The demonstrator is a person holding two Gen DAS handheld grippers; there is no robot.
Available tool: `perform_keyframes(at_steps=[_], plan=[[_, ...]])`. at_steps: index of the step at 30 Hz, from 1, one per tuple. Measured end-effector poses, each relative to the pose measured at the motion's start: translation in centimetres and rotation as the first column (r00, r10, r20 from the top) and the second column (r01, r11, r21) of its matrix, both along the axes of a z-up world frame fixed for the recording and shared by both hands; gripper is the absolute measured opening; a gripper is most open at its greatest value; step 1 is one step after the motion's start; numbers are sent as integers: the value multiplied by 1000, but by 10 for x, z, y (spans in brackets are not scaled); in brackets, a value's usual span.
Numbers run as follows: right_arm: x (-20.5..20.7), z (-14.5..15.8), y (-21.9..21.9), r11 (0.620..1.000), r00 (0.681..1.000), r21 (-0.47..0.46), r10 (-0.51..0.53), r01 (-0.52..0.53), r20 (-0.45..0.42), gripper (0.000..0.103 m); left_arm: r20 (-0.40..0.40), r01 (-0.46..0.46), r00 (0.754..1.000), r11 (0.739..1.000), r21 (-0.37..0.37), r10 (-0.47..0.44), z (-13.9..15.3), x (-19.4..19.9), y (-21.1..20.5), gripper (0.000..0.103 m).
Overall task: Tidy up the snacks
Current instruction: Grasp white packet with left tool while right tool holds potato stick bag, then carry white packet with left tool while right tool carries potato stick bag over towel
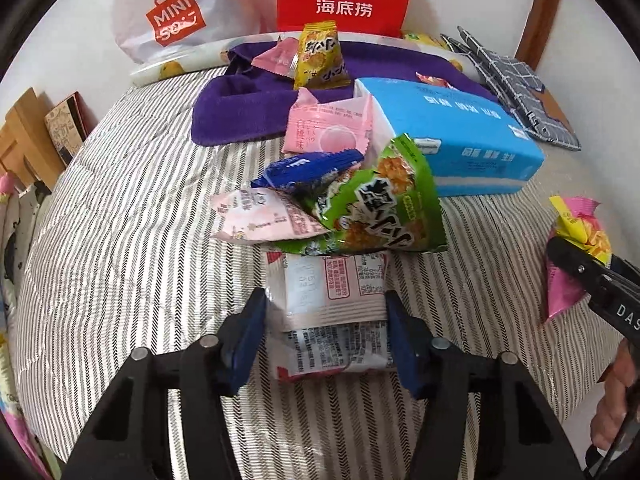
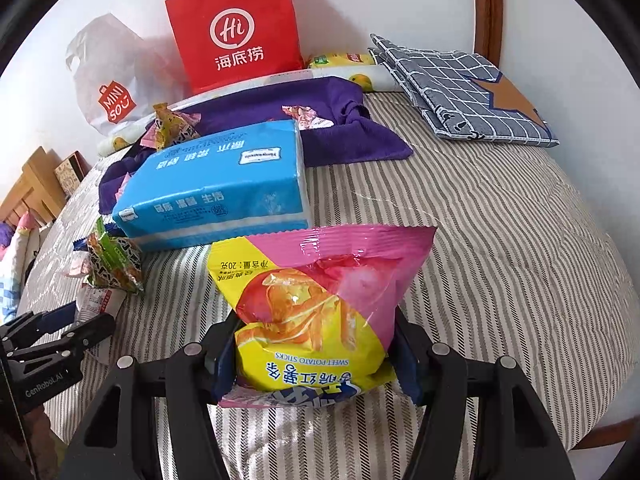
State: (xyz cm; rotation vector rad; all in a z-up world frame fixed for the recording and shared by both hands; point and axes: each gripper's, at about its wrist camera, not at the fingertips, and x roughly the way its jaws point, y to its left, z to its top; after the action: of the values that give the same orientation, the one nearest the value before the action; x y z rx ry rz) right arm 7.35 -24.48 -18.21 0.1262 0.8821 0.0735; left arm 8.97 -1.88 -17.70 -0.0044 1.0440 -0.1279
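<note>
Both grippers loaded, on a striped bed.

Left gripper (image 1: 326, 334): blue pads pressed against the two sides of a white-and-pink packet (image 1: 334, 312). The packet runs lengthwise straight out from the tool, its far end just under the green bag (image 1: 380, 208) at the near edge of the snack pile. Whether it is lifted off the bedding I cannot tell.

Right gripper (image 2: 316, 354): fingers closed on the lower half of the sweet potato sticks bag (image 2: 320, 308). The bag stands up out of the jaws, sealed pink top farthest from the tool, print upside down to the camera.

Relation that matters: the red paper bag (image 2: 236, 32) stands against the wall, dead ahead of both tools, beyond the blue tissue pack (image 2: 216, 188) and purple cloth (image 2: 352, 140). The tissue pack lies between the right gripper and the red bag, long axis slanting across the path. If the red bag is the destination, which is my guess only, the left hand looks to have the clearer line, past the pile's left side.
</note>
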Motion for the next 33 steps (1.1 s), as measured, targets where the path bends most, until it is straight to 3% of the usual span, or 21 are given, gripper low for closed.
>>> perform_keyframes(at_steps=[2,4,8,17,20,22,25,30,33], plan=[[2,1,1,1000,1000,5,9,-10,8,61,4,2,1000,1000,-26,-2,3,0,8,50],[4,1,1,1000,999,6,20,-20,29,61,36,-8,999,1000,-29,9,8,0,16,39],[7,-2,3,1000,997,7,20,-21,73,62,53,-15,998,999,-39,17,7,4,25,40],[8,-8,6,999,992,-30,20,-16,125,62,80,32,996,999,-30,-29,-2,2,18,63],[9,-8,9,999,992,-48,22,-16,124,62,89,12,996,1000,-15,-11,-2,2,17,56],[9,-8,9,998,992,-55,22,-15,124,62,91,32,995,999,-22,-30,-1,2,17,43],[8,-7,11,997,992,-69,27,-19,126,62,76,37,997,998,-43,-34,2,1,19,36],[4,-2,9,997,993,-71,31,-23,113,61,51,50,998,994,-94,-46,9,-1,24,34],[-3,6,5,999,993,-49,18,-13,114,61,67,60,996,994,-86,-54,19,-5,21,34]])
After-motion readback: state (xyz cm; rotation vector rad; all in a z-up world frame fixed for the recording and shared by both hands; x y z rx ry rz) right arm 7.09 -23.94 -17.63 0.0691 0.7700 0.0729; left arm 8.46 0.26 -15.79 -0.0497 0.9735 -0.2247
